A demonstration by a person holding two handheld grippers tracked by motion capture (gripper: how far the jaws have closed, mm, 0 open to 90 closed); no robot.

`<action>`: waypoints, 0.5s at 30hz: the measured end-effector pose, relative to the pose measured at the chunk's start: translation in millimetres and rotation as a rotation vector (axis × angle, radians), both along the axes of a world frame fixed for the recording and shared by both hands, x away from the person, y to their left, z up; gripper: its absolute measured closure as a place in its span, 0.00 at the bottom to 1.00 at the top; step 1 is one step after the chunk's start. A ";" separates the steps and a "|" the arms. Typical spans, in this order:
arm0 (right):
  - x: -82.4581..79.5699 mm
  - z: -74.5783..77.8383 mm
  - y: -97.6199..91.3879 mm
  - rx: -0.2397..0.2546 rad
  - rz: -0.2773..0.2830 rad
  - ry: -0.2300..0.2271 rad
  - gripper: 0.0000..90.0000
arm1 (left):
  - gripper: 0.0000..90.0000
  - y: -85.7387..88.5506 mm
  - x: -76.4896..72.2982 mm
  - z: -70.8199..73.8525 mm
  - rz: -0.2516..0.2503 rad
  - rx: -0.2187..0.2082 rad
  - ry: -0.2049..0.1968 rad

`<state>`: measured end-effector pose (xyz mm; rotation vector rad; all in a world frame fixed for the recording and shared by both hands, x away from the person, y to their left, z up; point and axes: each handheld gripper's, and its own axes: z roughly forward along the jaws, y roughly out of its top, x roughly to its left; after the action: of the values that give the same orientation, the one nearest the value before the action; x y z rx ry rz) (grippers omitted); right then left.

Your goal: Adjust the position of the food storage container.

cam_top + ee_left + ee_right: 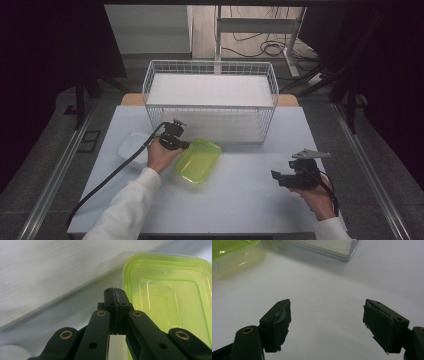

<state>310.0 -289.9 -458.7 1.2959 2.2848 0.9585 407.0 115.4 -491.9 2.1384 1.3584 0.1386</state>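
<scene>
A translucent lime-green plastic container (pixel 198 160) lies on the pale table just in front of the wire basket. My left gripper (pixel 181 145) is at its left rim. In the left gripper view the gripper (pixel 115 291) has its jaws pressed together with nothing visible between them, and the green container (pixel 170 300) lies just to their right, its rim passing behind the right jaw. My right gripper (pixel 278 176) is held low over the table's right front part. In the right gripper view it (pixel 327 322) is wide open over bare table, with the green container (pixel 234 255) far off at upper left.
A white wire basket (pixel 210 100) with a white foam-like liner stands at the back middle of the table (pixel 245 200). A shallow white tray or lid (pixel 132 146) lies left of my left hand. A black cable (pixel 107 180) trails off the left front edge.
</scene>
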 end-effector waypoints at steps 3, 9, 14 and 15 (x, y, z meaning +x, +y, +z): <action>-0.2 0.6 1.4 -0.003 0.008 -0.004 0.25 | 1.00 -7.1 -4.7 0.1 -0.037 -0.003 -0.002; -0.4 0.5 4.2 -0.003 0.016 -0.002 0.25 | 1.00 -19.5 -18.3 -1.0 -0.073 -0.051 0.025; 0.4 0.1 5.0 -0.006 0.019 -0.003 0.25 | 1.00 -25.8 -25.6 -1.4 -0.096 -0.067 0.037; 0.5 0.2 5.3 -0.007 0.019 -0.003 0.25 | 1.00 -27.0 -26.6 -1.8 -0.094 -0.074 0.037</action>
<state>310.5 -284.6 -458.5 1.2720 2.2997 0.9577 380.4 88.4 -493.6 2.1476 1.2604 0.0115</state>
